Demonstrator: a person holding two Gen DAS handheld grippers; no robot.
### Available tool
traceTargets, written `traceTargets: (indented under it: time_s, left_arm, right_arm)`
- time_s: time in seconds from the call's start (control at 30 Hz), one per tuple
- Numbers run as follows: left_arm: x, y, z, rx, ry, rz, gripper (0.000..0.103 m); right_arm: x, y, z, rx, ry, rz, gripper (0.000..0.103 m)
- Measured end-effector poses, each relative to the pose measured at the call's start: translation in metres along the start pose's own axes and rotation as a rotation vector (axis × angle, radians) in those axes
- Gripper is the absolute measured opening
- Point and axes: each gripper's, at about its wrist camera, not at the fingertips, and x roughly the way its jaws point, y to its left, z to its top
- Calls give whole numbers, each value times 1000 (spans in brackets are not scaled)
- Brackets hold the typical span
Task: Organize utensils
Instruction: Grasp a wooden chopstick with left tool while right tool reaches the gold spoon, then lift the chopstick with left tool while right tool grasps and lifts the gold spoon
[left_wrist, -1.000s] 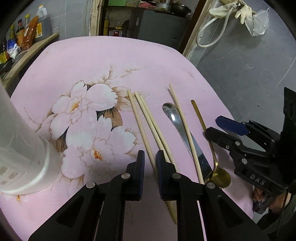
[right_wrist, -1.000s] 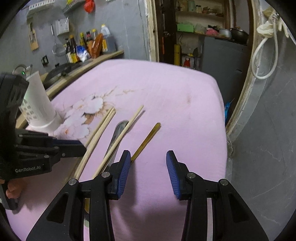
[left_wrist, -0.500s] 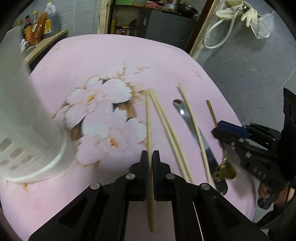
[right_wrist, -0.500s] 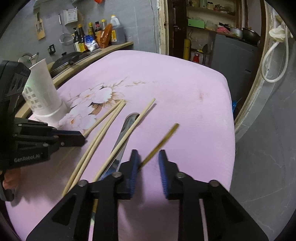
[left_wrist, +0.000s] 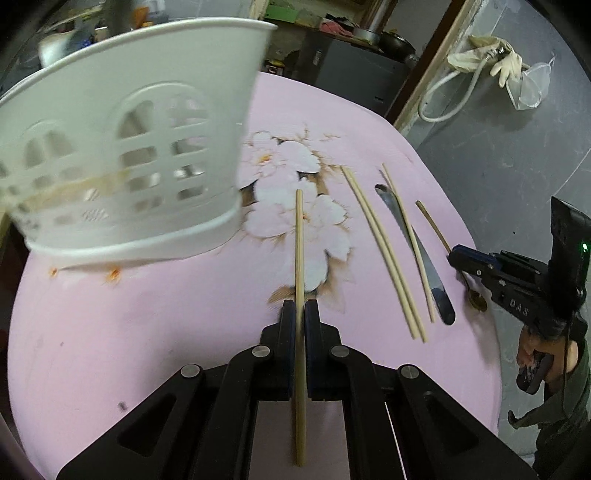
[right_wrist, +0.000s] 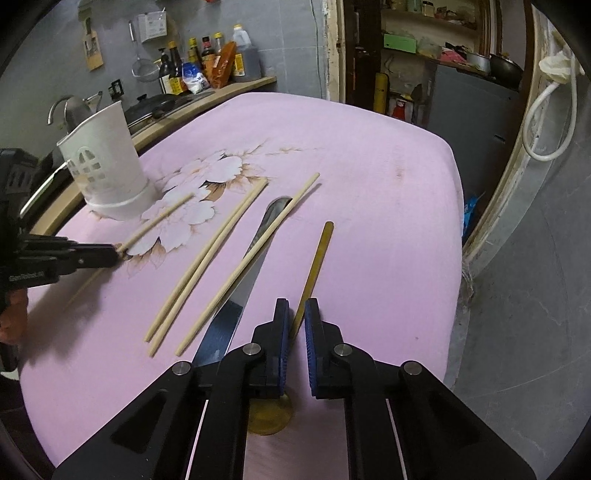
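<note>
L gripper (left_wrist: 300, 317) clamps chopstick (left_wrist: 299, 240), pointing far; holder (left_wrist: 122, 155) far-left. R gripper (right_wrist: 296, 332) pinches gold spoon (right_wrist: 314, 269).

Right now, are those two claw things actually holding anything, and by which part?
Left gripper pinches one wooden chopstick around its middle. Right gripper closes around the gold spoon handle near the bowl, but a small gap shows, so firm hold cannot be told.

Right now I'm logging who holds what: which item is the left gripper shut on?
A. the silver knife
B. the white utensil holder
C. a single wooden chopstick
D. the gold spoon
C: the left gripper is shut on a single wooden chopstick, while the gold spoon sits between the fingers of the right gripper and the silver knife lies on the table.
</note>
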Motion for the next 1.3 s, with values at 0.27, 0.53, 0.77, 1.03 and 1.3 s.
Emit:
traceTargets:
  time_s: [0.27,0.53,0.77,1.03,1.3]
  left_arm:
    - [2,0,9,49,56,22,5]
    - [20,-6,32,149,145,69,8]
    - [22,-2,34,166,123,59,3]
    - [-3,5,18,109,28,-13,3]
    - [-45,3,-3,116,-210,-55,3]
  right_arm:
    - [13,-4,17,72,14,-30,18]
    - [31,-8,32,96,45,-38,32]
    - [34,-16,33,115,41,-5,12]
    - [30,-2,31,43,27,-54,4]
    - [8,10,14,26,-99,-92,3]
